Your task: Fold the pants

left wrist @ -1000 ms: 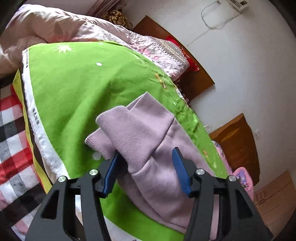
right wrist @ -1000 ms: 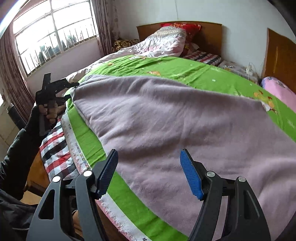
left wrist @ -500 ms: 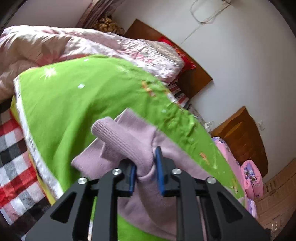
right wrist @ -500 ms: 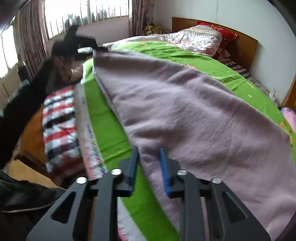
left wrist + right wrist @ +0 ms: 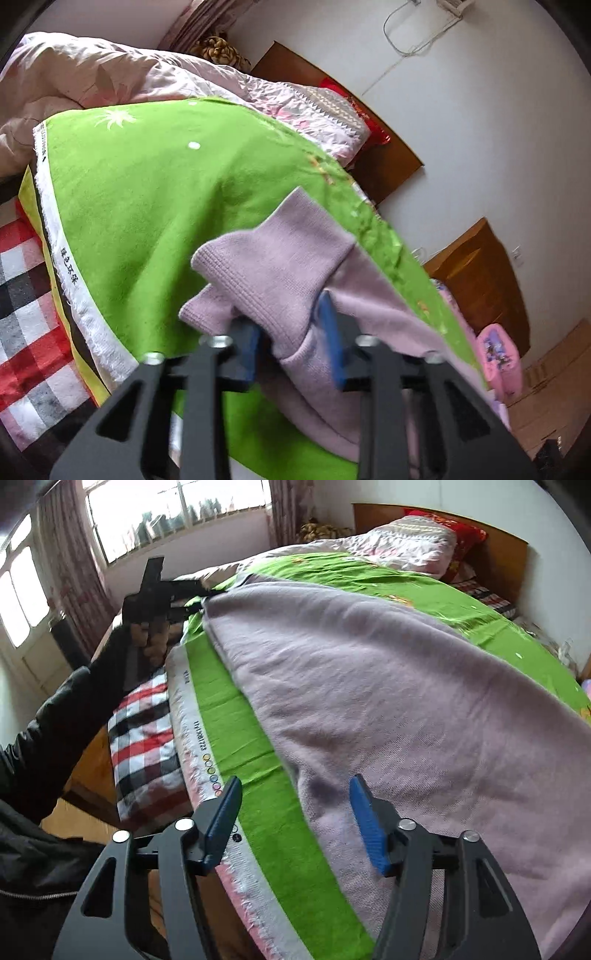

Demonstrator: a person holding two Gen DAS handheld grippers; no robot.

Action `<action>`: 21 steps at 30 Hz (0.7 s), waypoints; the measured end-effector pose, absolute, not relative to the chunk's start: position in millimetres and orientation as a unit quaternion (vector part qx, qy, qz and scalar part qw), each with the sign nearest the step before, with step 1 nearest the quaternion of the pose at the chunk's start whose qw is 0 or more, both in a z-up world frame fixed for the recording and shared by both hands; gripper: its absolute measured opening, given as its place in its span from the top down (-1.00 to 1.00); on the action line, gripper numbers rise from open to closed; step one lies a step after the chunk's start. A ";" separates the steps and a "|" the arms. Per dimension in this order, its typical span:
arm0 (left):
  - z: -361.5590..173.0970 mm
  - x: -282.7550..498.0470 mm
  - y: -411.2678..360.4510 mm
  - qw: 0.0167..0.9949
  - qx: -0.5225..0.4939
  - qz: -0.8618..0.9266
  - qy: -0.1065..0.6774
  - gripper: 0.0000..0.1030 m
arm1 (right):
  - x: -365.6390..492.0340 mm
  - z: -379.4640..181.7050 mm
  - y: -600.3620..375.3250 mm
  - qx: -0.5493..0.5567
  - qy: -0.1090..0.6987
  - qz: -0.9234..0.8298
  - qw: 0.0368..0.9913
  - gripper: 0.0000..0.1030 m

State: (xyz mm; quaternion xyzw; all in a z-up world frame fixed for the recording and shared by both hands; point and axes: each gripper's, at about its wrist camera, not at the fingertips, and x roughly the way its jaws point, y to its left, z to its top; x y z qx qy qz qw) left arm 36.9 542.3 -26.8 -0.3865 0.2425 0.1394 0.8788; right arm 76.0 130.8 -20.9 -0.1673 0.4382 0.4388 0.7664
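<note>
The lilac pants [image 5: 388,686] lie spread along the bed [image 5: 258,775]. The left claw [image 5: 291,343] clamps the ribbed cuff [image 5: 273,258] to lift that end over — the right claw [image 5: 295,819] gapes apart, holding nothing, at the near edge.

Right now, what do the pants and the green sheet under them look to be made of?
Pants: lilac knit, probably fleece or cotton blend; fuzzy matte face, and ribbed cuffs show in the left view. Green sheet: thin woven cloth, likely cotton; flat matte surface with a printed white selvedge and frayed edge.
</note>
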 end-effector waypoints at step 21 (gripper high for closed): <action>20.3 178.4 502.1 0.877 -0.054 0.042 0.475 -0.23 | 275.2 9.6 253.1 -0.222 0.414 0.500 0.728 0.19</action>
